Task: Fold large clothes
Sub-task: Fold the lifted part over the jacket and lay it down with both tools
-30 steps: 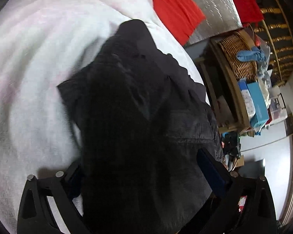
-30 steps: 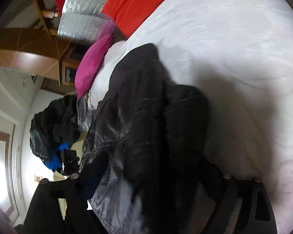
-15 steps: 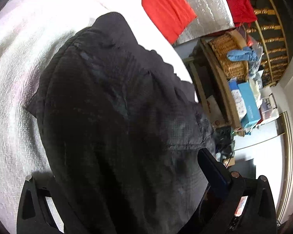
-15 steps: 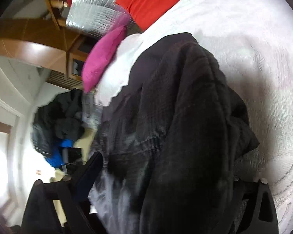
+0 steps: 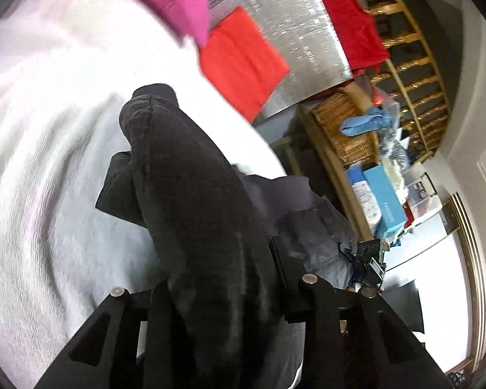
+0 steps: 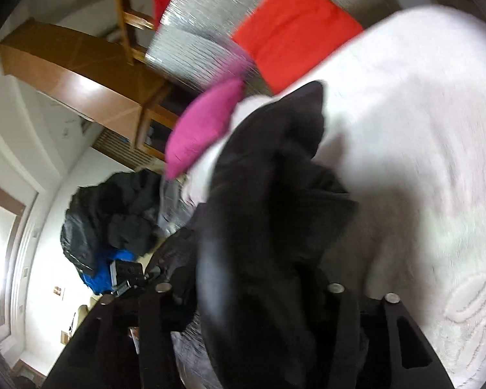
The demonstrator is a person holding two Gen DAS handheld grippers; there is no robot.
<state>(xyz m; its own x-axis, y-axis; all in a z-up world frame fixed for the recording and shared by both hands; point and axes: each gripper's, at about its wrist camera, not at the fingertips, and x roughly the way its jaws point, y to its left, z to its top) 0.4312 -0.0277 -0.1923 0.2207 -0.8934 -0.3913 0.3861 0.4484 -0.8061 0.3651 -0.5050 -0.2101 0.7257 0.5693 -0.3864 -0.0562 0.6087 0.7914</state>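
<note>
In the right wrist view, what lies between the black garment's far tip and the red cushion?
Only a strip of the white bedspread separates the black garment from the red cushion; the right wrist view shows it, though blurred. The magenta pillow sits off to the side.

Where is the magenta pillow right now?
The magenta pillow lies at the far edge of the white bedspread, beside the red cushion and beyond the black garment; the left wrist view shows it top centre.
</note>
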